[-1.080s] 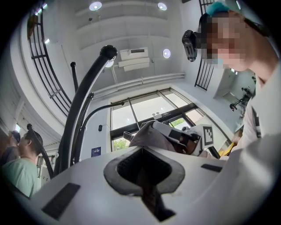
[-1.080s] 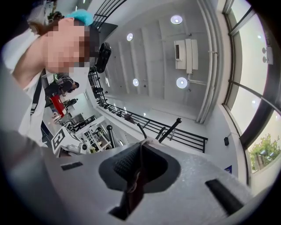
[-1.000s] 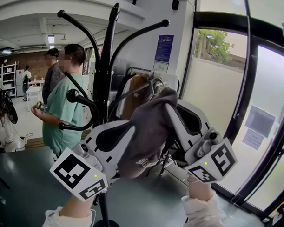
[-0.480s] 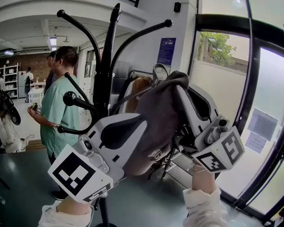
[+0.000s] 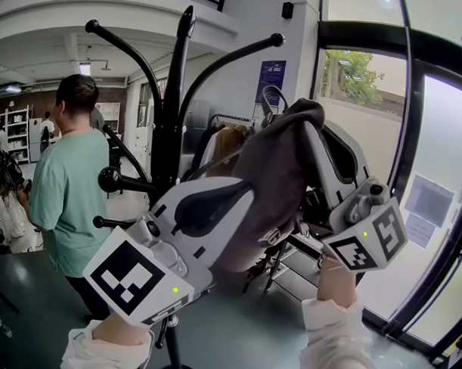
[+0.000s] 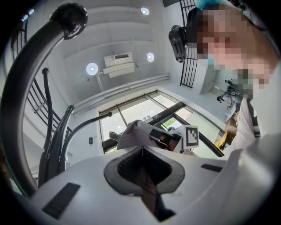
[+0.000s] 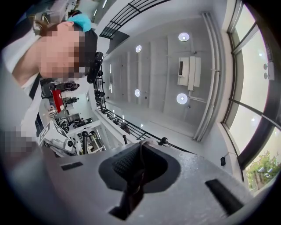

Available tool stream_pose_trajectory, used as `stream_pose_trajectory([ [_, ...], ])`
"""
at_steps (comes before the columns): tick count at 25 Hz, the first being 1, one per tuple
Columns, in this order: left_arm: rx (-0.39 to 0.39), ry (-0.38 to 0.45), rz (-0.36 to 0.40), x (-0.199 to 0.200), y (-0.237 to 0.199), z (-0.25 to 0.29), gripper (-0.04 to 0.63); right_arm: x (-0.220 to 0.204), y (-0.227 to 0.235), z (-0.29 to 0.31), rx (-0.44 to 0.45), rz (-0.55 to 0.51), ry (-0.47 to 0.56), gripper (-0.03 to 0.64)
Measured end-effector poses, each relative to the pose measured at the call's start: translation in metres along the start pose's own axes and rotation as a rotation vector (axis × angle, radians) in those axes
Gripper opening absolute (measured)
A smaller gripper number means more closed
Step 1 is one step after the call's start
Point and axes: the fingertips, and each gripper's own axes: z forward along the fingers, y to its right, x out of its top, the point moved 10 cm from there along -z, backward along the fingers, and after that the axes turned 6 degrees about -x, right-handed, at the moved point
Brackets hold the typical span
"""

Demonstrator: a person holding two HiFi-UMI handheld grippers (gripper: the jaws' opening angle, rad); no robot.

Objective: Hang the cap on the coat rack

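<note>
A grey-brown cap (image 5: pixel 273 178) hangs stretched between my two grippers, just right of the black coat rack (image 5: pixel 171 110). In the head view my left gripper (image 5: pixel 241 210) reaches up from the lower left and is shut on the cap's lower edge. My right gripper (image 5: pixel 314 141) comes in from the right, shut on the cap's top edge. The rack's curved upper arm with a knob (image 5: pixel 276 39) rises above the cap. In the left gripper view, cap cloth sits pinched in my left gripper (image 6: pixel 142 151) and a rack arm (image 6: pixel 26 88) curves close by. Dark cloth is clamped in my right gripper (image 7: pixel 141 147).
A person in a green shirt (image 5: pixel 64 189) stands left of the rack, back turned. More rack arms with knobs (image 5: pixel 110 179) stick out low on the left. A glass door and window frame (image 5: pixel 435 187) fill the right. A clothes rail with garments (image 5: pixel 225 142) stands behind.
Both grippers have lifted the cap higher and tilted it up toward the rack's right arm. The person in green has turned away and stepped left.
</note>
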Motion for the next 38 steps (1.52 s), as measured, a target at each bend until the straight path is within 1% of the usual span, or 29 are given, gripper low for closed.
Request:
stream_pose_trajectory([
  [7,-0.025,-0.005,0.056,0.01,-0.003,0.013,0.015,0.008,0.012,0.009,-0.041,0.001,0.035,0.011],
  [10,-0.032,0.005,0.066,0.013,-0.006,0.02,0.015,0.012,0.018,0.01,-0.055,-0.003,0.048,0.011],
  [13,-0.041,0.018,0.083,0.015,-0.013,0.026,0.015,0.016,0.022,0.015,-0.056,-0.029,0.063,0.011],
  [15,-0.048,0.021,0.085,0.018,-0.016,0.029,0.015,0.021,0.022,0.02,-0.049,-0.051,0.071,0.011],
  [20,-0.057,0.05,0.061,0.035,-0.024,0.034,0.015,0.034,0.028,0.033,-0.04,-0.06,0.083,0.011],
  [23,-0.065,0.059,0.075,0.038,-0.02,0.033,0.015,0.039,0.026,0.032,-0.037,-0.069,0.101,0.011],
  [27,-0.082,0.058,0.103,0.053,-0.02,0.033,0.015,0.049,0.027,0.033,-0.057,-0.053,0.143,0.011],
  [30,-0.079,0.051,0.122,0.059,-0.022,0.033,0.015,0.049,0.028,0.037,-0.064,-0.051,0.155,0.011],
  [38,-0.061,0.036,0.134,0.07,-0.027,0.029,0.015,0.054,0.027,0.05,-0.05,-0.07,0.165,0.011],
])
